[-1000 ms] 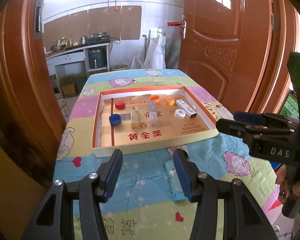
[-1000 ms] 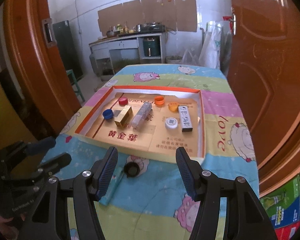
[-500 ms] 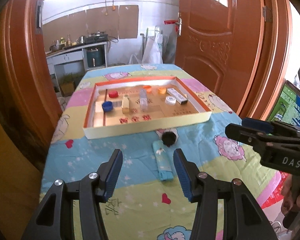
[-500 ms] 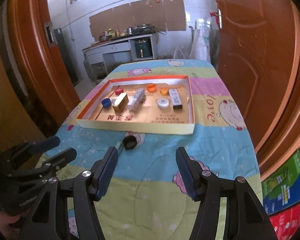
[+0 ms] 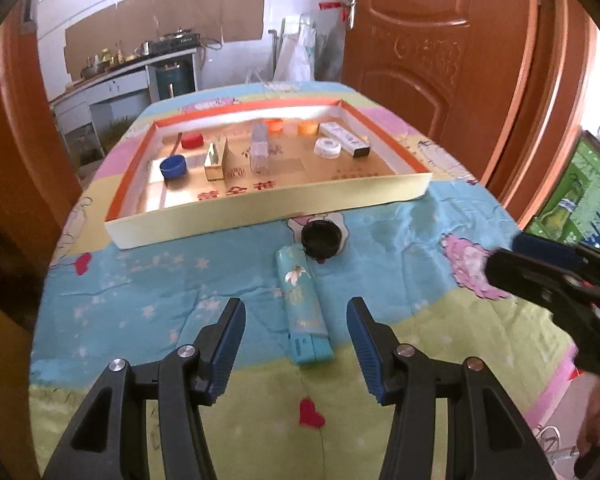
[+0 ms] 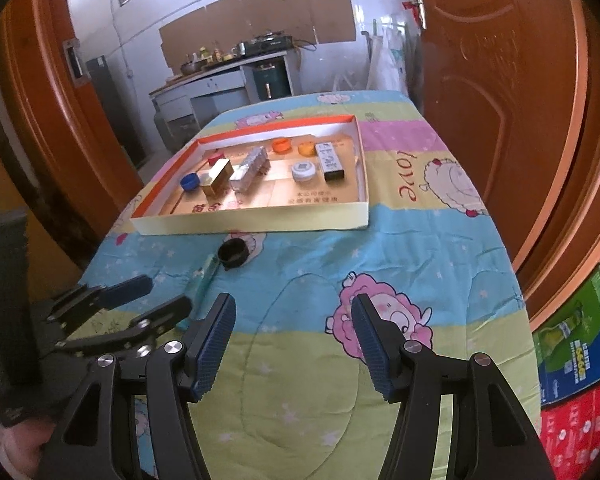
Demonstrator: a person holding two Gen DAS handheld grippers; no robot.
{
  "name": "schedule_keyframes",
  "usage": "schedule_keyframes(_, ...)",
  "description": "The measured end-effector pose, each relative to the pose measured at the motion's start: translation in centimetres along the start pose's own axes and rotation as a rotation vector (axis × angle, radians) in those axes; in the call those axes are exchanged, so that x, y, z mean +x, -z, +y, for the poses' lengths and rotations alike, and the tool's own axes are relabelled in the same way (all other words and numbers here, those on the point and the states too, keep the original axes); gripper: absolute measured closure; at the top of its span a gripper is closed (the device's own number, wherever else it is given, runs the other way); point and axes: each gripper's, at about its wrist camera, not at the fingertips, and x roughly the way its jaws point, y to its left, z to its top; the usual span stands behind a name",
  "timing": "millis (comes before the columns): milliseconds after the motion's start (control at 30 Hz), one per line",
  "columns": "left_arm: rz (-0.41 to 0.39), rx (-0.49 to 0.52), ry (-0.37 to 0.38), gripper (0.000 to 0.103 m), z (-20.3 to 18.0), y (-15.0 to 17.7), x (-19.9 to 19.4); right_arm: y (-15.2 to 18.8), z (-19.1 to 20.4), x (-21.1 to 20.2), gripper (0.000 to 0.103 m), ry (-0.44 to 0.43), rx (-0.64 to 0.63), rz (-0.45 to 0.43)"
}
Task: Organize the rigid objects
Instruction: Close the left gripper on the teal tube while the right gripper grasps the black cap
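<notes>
Table [image 5: 440,220] is wearing a cartoon-print cloth [image 6: 400,248] in blue, green and pink bands. A shallow tray [image 5: 260,212] with an orange rim is sitting on the far half of it, cream wall facing the cameras.

Left claw [image 5: 296,344] is hanging wide open over the near part of the cloth, gripping nothing. Right claw [image 6: 294,340] is likewise gaping wide, empty, over a pink sheep print.

Teal tube [image 5: 302,308] is lying flat on the cloth outside the tray, its near end between the left claw's fingers [image 5: 230,344] but not touching them. Its far end is lying right up against a black cap [image 5: 320,238], which is sitting near the tray's front wall.

Inside the tray, from the left wrist view: clear bottle [image 5: 259,152] lying in the middle, gold box [image 5: 214,164] just left of it, white box [image 5: 344,140] with a dark end lying at the right. Smaller bits: blue cap [image 5: 173,167] and red cap [image 5: 191,141] on the left, white cap [image 5: 327,147] beside the white box, two orange caps [image 5: 273,124] [image 5: 307,128] sitting at the back.
</notes>
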Motion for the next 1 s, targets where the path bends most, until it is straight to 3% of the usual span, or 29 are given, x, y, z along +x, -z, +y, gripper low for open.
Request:
schedule_keyframes(133,0.017,-0.017,-0.025,0.052,0.2,-0.7,1.7,0.2,-0.6,0.5,0.041,-0.001,0.011,0.014)
schedule_keyframes(233,0.035,-0.025,-0.031,0.066,0.3,-0.9,2.5,0.3,-1.2,1.0,0.041,-0.002,0.018,0.024)
schedule_keyframes(333,0.04,-0.028,-0.029,0.068,0.3,-0.9,2.9,0.5,-1.7,1.5,0.041,-0.006,0.032,0.034)
schedule_keyframes(433,0.03,-0.028,-0.026,0.078,0.3,-1.0,3.1,0.7,-1.9,2.1,0.041,-0.009,0.036,0.046)
schedule_keyframes(800,-0.023,-0.082,-0.039,0.08,2.7,-1.0,1.3,-0.6,0.5,3.7,0.041,-0.085,-0.046,0.045)
schedule_keyframes(1000,-0.057,-0.128,-0.07,0.08,5.4,-1.0,-0.9,-2.1,4.6,6.3,0.041,-0.079,-0.202,0.068)
